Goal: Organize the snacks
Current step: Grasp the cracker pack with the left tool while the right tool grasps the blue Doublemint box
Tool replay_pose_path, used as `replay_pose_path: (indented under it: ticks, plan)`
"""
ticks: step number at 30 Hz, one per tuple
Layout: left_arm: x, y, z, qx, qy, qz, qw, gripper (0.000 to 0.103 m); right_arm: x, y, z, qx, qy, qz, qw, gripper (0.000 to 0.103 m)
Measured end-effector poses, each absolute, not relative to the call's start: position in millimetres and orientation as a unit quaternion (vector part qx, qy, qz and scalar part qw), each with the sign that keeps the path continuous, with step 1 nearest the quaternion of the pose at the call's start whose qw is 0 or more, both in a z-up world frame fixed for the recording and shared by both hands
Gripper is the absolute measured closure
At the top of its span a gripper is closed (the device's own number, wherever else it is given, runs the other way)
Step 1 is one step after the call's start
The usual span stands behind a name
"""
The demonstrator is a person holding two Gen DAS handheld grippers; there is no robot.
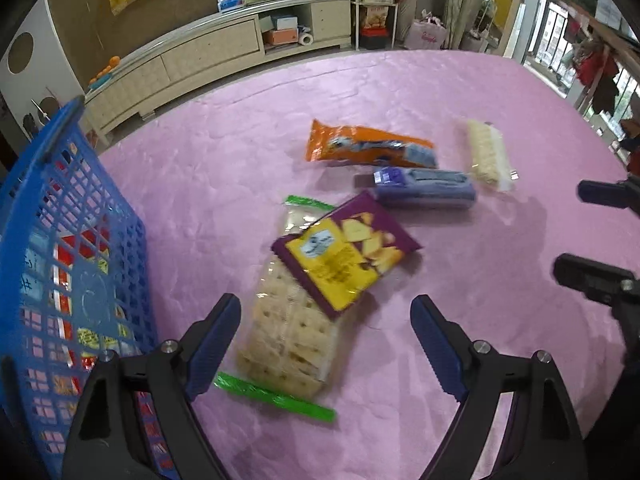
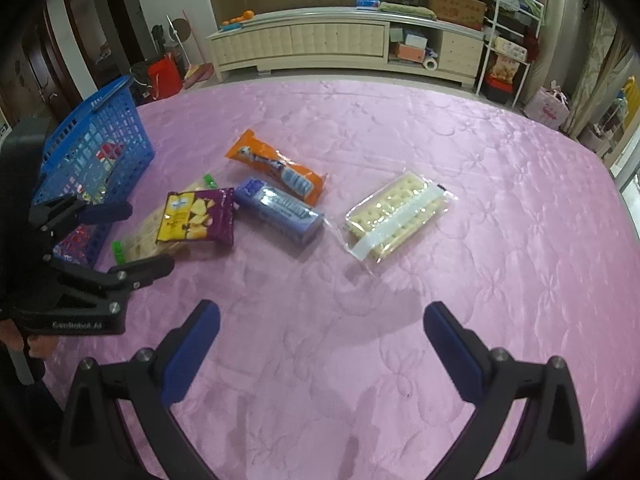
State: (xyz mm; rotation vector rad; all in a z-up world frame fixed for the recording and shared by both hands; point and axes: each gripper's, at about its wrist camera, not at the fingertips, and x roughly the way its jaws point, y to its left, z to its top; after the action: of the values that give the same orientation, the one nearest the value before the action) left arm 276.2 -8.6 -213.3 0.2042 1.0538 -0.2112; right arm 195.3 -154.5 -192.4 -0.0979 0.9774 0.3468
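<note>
Nearest, the left gripper (image 1: 326, 340) hangs with its jaws spread wide and nothing between them, just above the near end of a clear cracker pack with green sealed ends (image 1: 286, 332). The right gripper (image 2: 322, 344) is likewise spread wide and holds nothing, over bare pink quilted tablecloth (image 2: 440, 360).

A purple-and-yellow snack bag (image 1: 346, 248) lies slanted across the far half of the green-ended cracker pack, touching it. To the left, close beside the left gripper, stands a blue plastic basket (image 1: 80, 240) with several packets visible through its mesh, too blurred to name.

Farther out, a blue-purple wrapped biscuit roll (image 2: 278, 210) lies just right of the purple bag. An orange wrapped biscuit roll (image 2: 276, 166) lies beside it on the far side, the two almost parallel. To the right of the rolls, apart from them, sits a clear pack of cream crackers (image 2: 394, 216), directly ahead of the right gripper.

Beyond the table's far edge runs a long cream low cabinet (image 2: 340, 42).
</note>
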Motion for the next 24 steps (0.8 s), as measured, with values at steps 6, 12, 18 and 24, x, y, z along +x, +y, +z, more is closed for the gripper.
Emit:
replay_pose_path:
  ticks: [6,12,18,24]
  plan:
    - [284.0,-2.5,-232.1,0.100,0.520,-0.083,0.844,0.017,196.9,-159.4,-193.7,-0.036,0.462,0.163,0.871,0.000]
    - [279.1,6.4,-235.3,0.065,0.526,-0.100,0.842,0.018,199.0,-166.9,-198.6,-0.022,0.468,0.159,0.869,0.000]
    - [262.1,-4.0,-227.8,0.067,0.522,-0.106,0.843,0.052,195.5,-167.5,-203.5,-0.017,0.473,0.161,0.866,0.000]
    - [250.6,-21.7,-225.9,0.068,0.523,-0.114,0.842,0.052,194.5,-165.9,-204.8,-0.012,0.475,0.166,0.864,0.000]
